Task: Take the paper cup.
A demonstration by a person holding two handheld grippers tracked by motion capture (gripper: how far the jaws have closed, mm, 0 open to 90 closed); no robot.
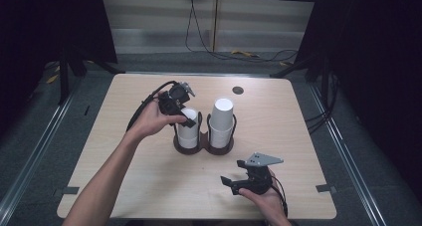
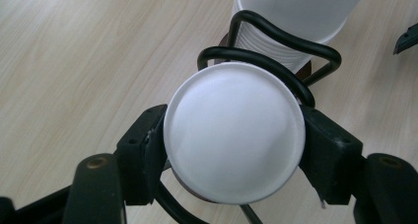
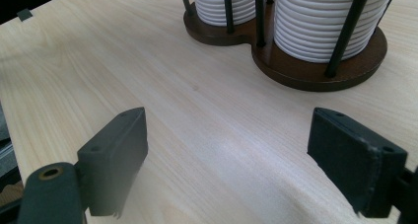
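Left gripper view: the left gripper (image 2: 231, 145) has its jaws clamped on the top paper cup (image 2: 234, 137) at frame centre; next, probably lifting it straight off the stack. Right gripper (image 1: 247, 180) gapes empty.

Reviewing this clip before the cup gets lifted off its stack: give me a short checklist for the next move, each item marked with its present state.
1. Left gripper closed on the top cup of the left stack: ok, both pads sit against its sides.
2. Grip centred on the cup: ok in the left gripper view.
3. Only one cup taken: cannot tell, the stack below is hidden.
4. Cup holder standing flat on the table: ok.
5. Right gripper open and apart from the holder: ok.
6. Taller right stack clear of the left gripper: ok.
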